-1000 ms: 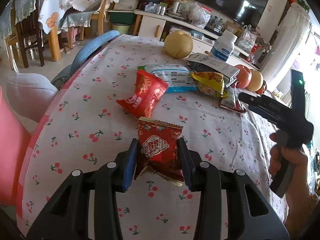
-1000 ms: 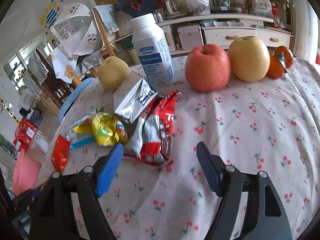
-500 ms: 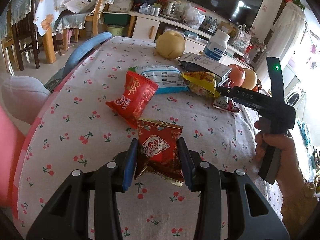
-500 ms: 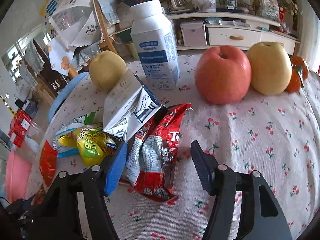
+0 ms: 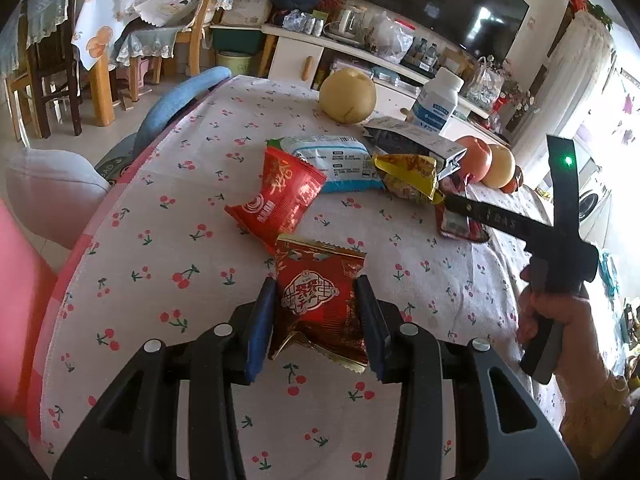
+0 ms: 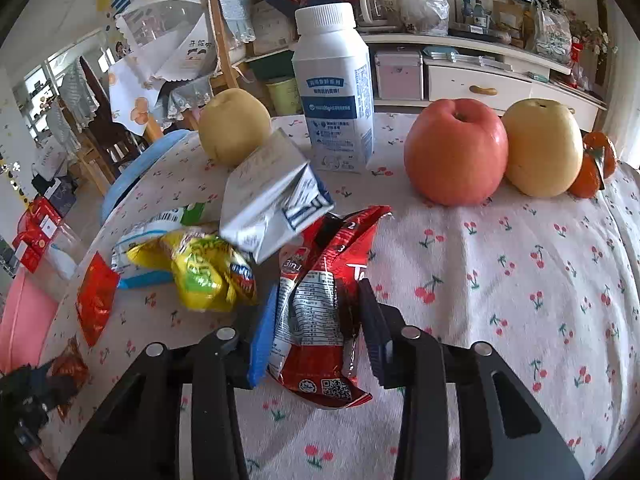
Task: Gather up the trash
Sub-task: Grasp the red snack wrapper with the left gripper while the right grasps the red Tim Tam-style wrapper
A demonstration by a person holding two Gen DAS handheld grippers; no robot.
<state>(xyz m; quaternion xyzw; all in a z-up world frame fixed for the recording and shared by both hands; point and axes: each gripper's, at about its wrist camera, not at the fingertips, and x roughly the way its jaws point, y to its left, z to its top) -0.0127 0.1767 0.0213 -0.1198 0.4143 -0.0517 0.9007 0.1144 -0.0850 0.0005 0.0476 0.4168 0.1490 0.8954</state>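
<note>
My left gripper (image 5: pixel 315 280) is shut on a dark red snack packet (image 5: pixel 320 300), held just above the cherry-print tablecloth (image 5: pixel 160 240). My right gripper (image 6: pixel 318 286) has its jaws closing on a crumpled red and silver 3-in-1 wrapper (image 6: pixel 316 320), and both pads touch its sides. The left wrist view shows a hand holding that gripper (image 5: pixel 448 200) at the right, its tips at the wrapper (image 5: pixel 460 226). Loose trash lies nearby: a red packet (image 5: pixel 280 200), a blue and white packet (image 5: pixel 336 160), a yellow packet (image 6: pixel 204 268) and a flattened grey carton (image 6: pixel 272 204).
A white bottle (image 6: pixel 334 88), a red apple (image 6: pixel 454 152), two yellow pears (image 6: pixel 544 148) (image 6: pixel 234 126) and an orange fruit (image 6: pixel 596 164) stand at the table's far side. A blue chair back (image 5: pixel 180 100) is at the left edge, with a pink tub (image 6: pixel 20 320) below.
My right gripper has moved forward over the red and silver wrapper, and its jaws have closed from wide apart onto it. The left gripper has kept still with its packet.
</note>
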